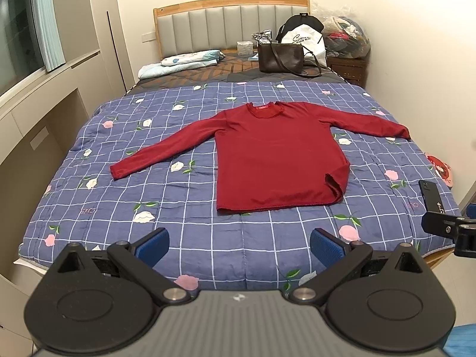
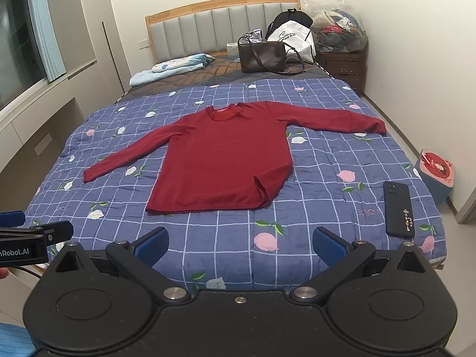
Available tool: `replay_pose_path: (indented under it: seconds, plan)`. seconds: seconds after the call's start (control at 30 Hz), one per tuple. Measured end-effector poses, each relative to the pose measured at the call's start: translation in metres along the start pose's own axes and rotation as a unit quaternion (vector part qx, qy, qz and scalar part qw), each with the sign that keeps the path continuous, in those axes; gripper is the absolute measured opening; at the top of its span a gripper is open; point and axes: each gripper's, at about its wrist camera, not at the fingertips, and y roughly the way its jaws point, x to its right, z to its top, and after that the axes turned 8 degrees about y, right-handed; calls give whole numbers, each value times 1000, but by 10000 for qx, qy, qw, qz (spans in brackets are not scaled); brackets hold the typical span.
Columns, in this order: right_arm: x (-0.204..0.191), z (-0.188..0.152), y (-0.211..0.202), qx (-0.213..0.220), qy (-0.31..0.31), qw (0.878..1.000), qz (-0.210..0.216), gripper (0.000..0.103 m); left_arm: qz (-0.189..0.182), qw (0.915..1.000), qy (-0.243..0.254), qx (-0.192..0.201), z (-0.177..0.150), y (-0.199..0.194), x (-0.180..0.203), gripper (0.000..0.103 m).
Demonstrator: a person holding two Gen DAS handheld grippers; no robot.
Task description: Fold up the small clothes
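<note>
A dark red long-sleeved shirt [image 1: 276, 160] [image 2: 223, 160] lies flat on the blue checked quilt [image 1: 119, 196] [image 2: 327, 160], neck toward the headboard, both sleeves spread out sideways. Its lower right hem corner is curled over. My left gripper [image 1: 239, 245] hovers above the foot of the bed, open, well short of the shirt's hem, with nothing between its blue pads [image 1: 154, 245]. My right gripper [image 2: 240, 245] is likewise open and holds nothing, at the same distance from the hem. Each gripper shows at the edge of the other's view.
A black phone [image 2: 398, 208] [image 1: 430, 193] lies on the quilt near the right front corner. A brown handbag [image 1: 281, 58], a white bag and a folded light-blue cloth [image 1: 181, 62] sit by the headboard. A nightstand [image 2: 342, 65] with a plastic bag and a stool [image 2: 437, 175] stand to the right.
</note>
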Motion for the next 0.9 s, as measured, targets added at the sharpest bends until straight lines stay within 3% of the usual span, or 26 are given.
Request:
replay_pose_path:
  seconds: [0.9]
  plan:
    - [-3,1,0,-17,5,10000,2,103,-63,10000,-31,-55,-1,5,-3,103]
